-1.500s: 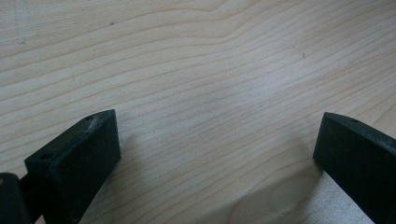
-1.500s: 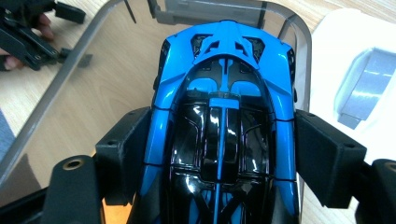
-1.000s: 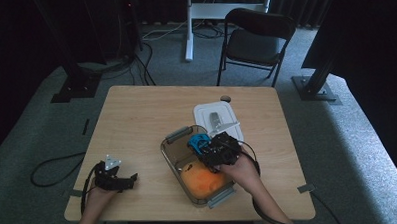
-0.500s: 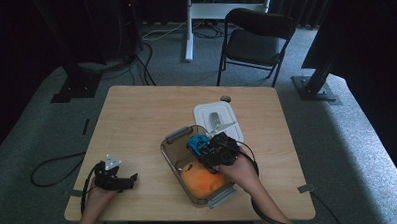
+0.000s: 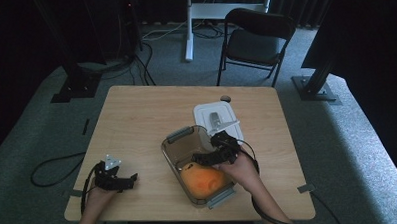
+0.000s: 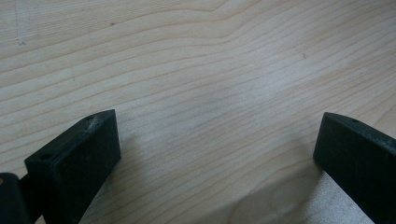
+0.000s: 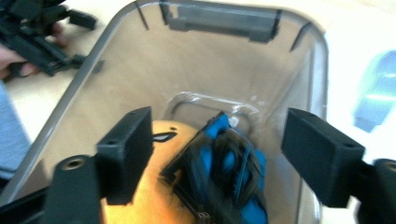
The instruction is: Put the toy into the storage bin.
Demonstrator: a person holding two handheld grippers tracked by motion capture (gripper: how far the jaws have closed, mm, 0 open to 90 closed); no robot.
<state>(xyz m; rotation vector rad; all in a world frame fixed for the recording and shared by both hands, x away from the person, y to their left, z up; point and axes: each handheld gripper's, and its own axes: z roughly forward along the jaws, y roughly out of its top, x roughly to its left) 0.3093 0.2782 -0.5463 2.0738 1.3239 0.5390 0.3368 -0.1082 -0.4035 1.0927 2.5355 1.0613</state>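
A clear plastic container (image 5: pixel 171 152) stands on the wooden table (image 5: pixel 136 119) with an orange, rounded thing (image 5: pixel 205 180) in its near end. My right gripper (image 5: pixel 205 153) hovers over the container. In the right gripper view a blue-and-black object (image 7: pixel 229 163) lies against the orange thing (image 7: pixel 154 200) between the jaws of my right gripper (image 7: pixel 217 135). Those jaws have just been opening and stand clear of it on both sides. My left gripper (image 5: pixel 116 180) rests open near the table's front left corner. Bare wood lies between the jaws of my left gripper (image 6: pixel 217 144).
The container's white lid (image 5: pixel 206 114) lies flat just behind it. A small dark round thing (image 5: pixel 226 97) sits near the table's far edge. A black chair (image 5: pixel 256 40) stands beyond the table, and cables trail on the floor at the left.
Seen from above, the blue patch beside the right gripper is gone from sight and that gripper has shifted slightly over the container. The left gripper has stayed put.
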